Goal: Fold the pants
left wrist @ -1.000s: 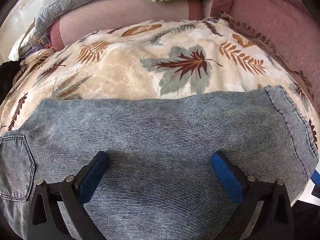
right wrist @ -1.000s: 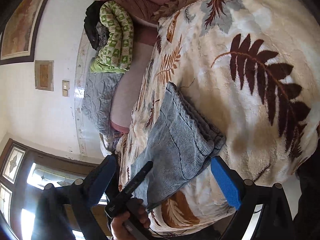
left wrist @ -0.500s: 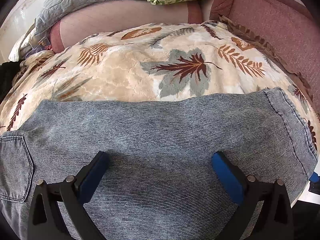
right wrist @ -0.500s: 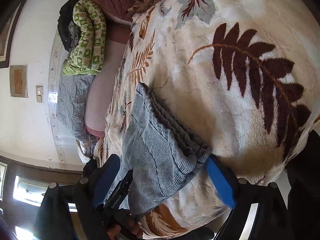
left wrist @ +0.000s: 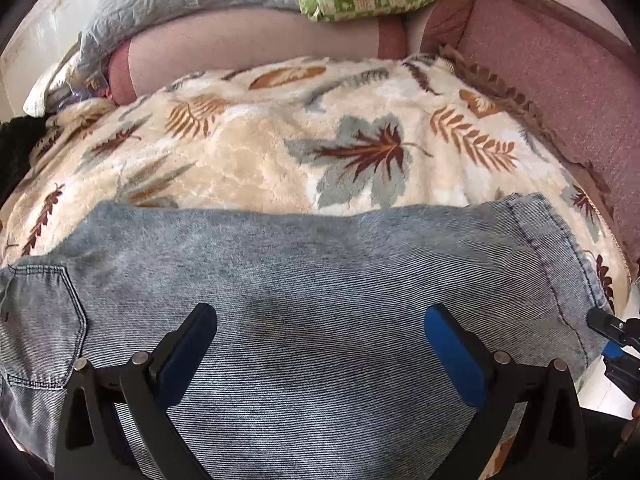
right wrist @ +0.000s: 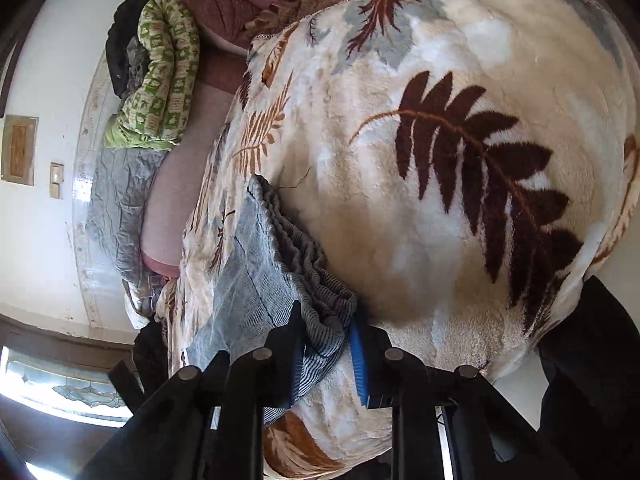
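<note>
Pretty clearly someone's home, a bedroom or living room. There was a plush cream blanket (left wrist: 248, 168) with leaf prints spread over a pink sofa or bed (left wrist: 560, 80), plus a folded green quilt (right wrist: 164, 76) and a crumpled grey cover (right wrist: 120, 200) piled along the back. The white wall (right wrist: 44, 240) had a framed picture (right wrist: 18, 150) and a light switch (right wrist: 56, 180), and a window with patterned glass (right wrist: 60, 388) let daylight in. Jeans (left wrist: 320, 300) lay on the blanket, so laundry stuff.

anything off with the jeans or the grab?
Nothing stands out. Jeans lie folded flat on the blanket; right tongs are closing on their stacked hem end, left tongs open above the denim.
</note>
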`<control>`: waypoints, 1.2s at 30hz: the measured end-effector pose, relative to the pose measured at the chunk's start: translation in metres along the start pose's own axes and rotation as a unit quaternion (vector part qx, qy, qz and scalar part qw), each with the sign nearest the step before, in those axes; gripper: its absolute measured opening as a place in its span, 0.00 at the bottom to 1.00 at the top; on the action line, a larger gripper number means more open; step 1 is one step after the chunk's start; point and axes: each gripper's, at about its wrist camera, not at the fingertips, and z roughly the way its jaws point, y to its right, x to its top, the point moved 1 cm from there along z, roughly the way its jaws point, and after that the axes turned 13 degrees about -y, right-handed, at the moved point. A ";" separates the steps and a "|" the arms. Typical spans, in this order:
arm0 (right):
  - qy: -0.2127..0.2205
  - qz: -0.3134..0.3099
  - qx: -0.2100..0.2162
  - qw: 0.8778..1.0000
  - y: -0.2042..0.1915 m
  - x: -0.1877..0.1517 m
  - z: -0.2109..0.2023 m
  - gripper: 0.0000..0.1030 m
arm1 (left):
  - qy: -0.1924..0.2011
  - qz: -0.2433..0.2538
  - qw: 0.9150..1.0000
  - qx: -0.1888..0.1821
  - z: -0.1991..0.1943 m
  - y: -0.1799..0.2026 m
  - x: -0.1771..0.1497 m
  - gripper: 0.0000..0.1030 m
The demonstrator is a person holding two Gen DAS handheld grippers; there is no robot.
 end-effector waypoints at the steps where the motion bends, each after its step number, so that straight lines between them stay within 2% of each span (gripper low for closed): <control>1: 0.001 -0.003 -0.005 1.000 -0.001 0.000 0.001 0.21 | -0.003 0.017 0.999 0.027 0.004 0.006 -0.002 1.00; 2: 0.003 -0.005 -0.009 1.000 -0.003 0.000 0.001 0.21 | -0.027 0.039 0.997 0.056 0.017 0.012 -0.004 1.00; 3: 0.004 -0.009 -0.012 1.000 -0.006 0.001 0.001 0.21 | -0.038 0.054 0.996 0.064 0.029 0.015 -0.006 1.00; 4: 0.006 -0.015 -0.016 1.000 -0.010 0.001 0.001 0.21 | -0.022 0.052 0.997 0.060 0.028 0.013 -0.006 1.00; 6: 0.013 -0.036 -0.034 0.999 -0.021 -0.001 -0.003 0.21 | -0.028 0.046 0.997 0.053 0.021 0.010 -0.003 1.00; 8: 0.021 -0.059 -0.051 0.997 -0.034 -0.004 -0.009 0.19 | -0.014 0.046 0.998 0.043 0.008 0.007 -0.003 1.00; 10: 0.024 -0.078 -0.064 0.995 -0.052 -0.004 -0.013 0.18 | 0.005 0.043 0.997 0.057 0.003 0.000 -0.004 1.00; 11: 0.028 -0.089 -0.070 0.993 -0.063 -0.005 -0.015 0.18 | -0.022 0.053 0.996 0.067 0.016 0.000 -0.004 1.00; 12: 0.032 -0.103 -0.076 0.991 -0.076 -0.006 -0.016 0.18 | -0.056 0.063 0.995 0.053 0.031 -0.001 -0.004 1.00; 14: 0.038 -0.138 -0.088 0.986 -0.107 -0.013 -0.016 0.16 | -0.056 0.037 0.998 0.006 0.021 -0.019 0.001 0.99; 16: 0.041 -0.178 -0.098 0.978 -0.142 -0.025 -0.012 0.16 | -0.025 -0.014 0.999 -0.030 -0.005 -0.048 0.002 0.99; 20: 0.042 -0.276 -0.110 0.954 -0.219 -0.064 0.011 0.16 | 0.019 -0.105 0.992 -0.061 -0.050 -0.123 -0.005 0.99; 24: 0.008 -0.385 -0.119 0.915 -0.280 -0.133 0.069 0.16 | 0.069 -0.164 0.984 -0.030 -0.087 -0.197 -0.029 0.99; 26: -0.027 -0.425 -0.124 0.896 -0.290 -0.168 0.110 0.16 | 0.077 -0.186 0.980 -0.008 -0.095 -0.225 -0.042 0.99; 30: -0.119 -0.446 -0.131 0.878 -0.263 -0.209 0.191 0.16 | 0.064 -0.214 0.975 0.007 -0.090 -0.256 -0.058 0.99; 31: -0.138 -0.438 -0.136 0.878 -0.252 -0.212 0.206 0.20 | 0.058 -0.214 0.975 0.007 -0.087 -0.257 -0.058 0.99; 33: -0.137 -0.430 -0.102 0.887 -0.239 -0.211 0.204 0.24 | 0.051 -0.203 0.978 -0.003 -0.087 -0.252 -0.059 0.99; 34: -0.144 -0.426 -0.079 0.890 -0.238 -0.209 0.197 0.35 | 0.053 -0.195 0.979 -0.007 -0.090 -0.246 -0.057 0.99; 35: -0.154 -0.418 -0.056 0.894 -0.236 -0.207 0.188 0.56 | 0.053 -0.189 0.980 -0.015 -0.093 -0.240 -0.055 0.99; 36: -0.156 -0.409 -0.033 0.898 -0.232 -0.203 0.176 0.63 | 0.055 -0.184 0.981 -0.030 -0.097 -0.232 -0.051 0.99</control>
